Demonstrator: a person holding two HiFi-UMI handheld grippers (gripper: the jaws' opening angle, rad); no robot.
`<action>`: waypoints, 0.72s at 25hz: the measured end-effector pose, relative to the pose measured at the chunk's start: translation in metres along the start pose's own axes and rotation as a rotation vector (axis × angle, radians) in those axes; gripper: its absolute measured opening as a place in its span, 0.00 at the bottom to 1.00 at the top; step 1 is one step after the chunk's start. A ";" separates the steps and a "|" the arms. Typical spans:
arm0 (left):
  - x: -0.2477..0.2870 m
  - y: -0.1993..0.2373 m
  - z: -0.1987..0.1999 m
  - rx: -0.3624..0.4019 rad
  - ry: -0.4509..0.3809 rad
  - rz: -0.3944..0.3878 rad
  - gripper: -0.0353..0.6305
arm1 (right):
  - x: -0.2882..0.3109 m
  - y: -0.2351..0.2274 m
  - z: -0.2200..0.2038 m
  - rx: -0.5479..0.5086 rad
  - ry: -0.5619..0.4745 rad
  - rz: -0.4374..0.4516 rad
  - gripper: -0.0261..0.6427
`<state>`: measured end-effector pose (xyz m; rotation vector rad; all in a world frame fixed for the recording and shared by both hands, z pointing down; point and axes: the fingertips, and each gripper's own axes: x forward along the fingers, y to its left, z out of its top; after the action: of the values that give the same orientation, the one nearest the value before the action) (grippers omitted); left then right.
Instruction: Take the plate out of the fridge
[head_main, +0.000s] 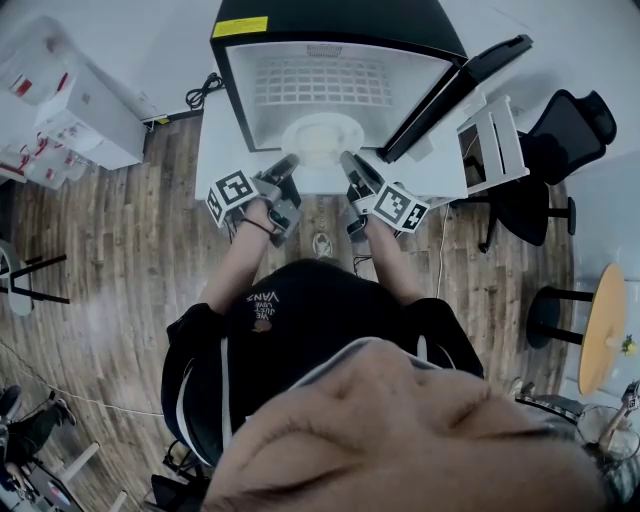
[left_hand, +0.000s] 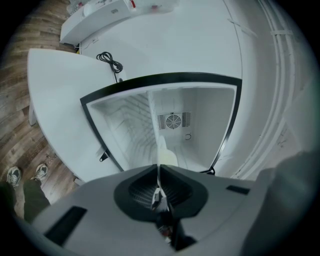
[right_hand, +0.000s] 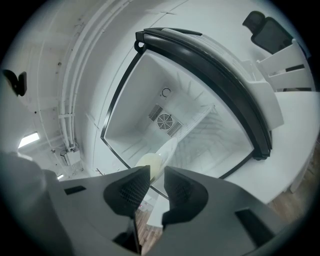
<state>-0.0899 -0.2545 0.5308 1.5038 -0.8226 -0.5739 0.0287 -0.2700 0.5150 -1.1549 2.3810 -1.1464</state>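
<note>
The small fridge stands open, its door swung out to the right. A pale round plate lies at the front of its white inside. My left gripper meets the plate's left rim. In the left gripper view its jaws are pressed together on the thin cream edge of the plate, which rises straight out of the seam. My right gripper sits at the plate's right rim. In the right gripper view it stands open, and the plate shows just past the gap.
The fridge rests on a white platform above the wooden floor. A white rack and a black office chair stand to the right. White boxes sit at the left, and a black cable lies beside the fridge.
</note>
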 end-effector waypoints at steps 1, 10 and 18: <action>-0.001 0.000 -0.001 0.001 0.001 -0.001 0.10 | -0.002 0.000 -0.001 0.000 -0.002 -0.001 0.18; -0.009 -0.001 -0.013 0.008 0.008 -0.003 0.10 | -0.015 0.003 -0.007 0.009 -0.015 -0.001 0.18; -0.017 0.000 -0.023 0.007 0.011 -0.003 0.10 | -0.028 0.005 -0.013 0.013 -0.019 -0.004 0.18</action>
<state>-0.0823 -0.2268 0.5319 1.5133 -0.8151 -0.5651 0.0371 -0.2403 0.5175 -1.1623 2.3549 -1.1449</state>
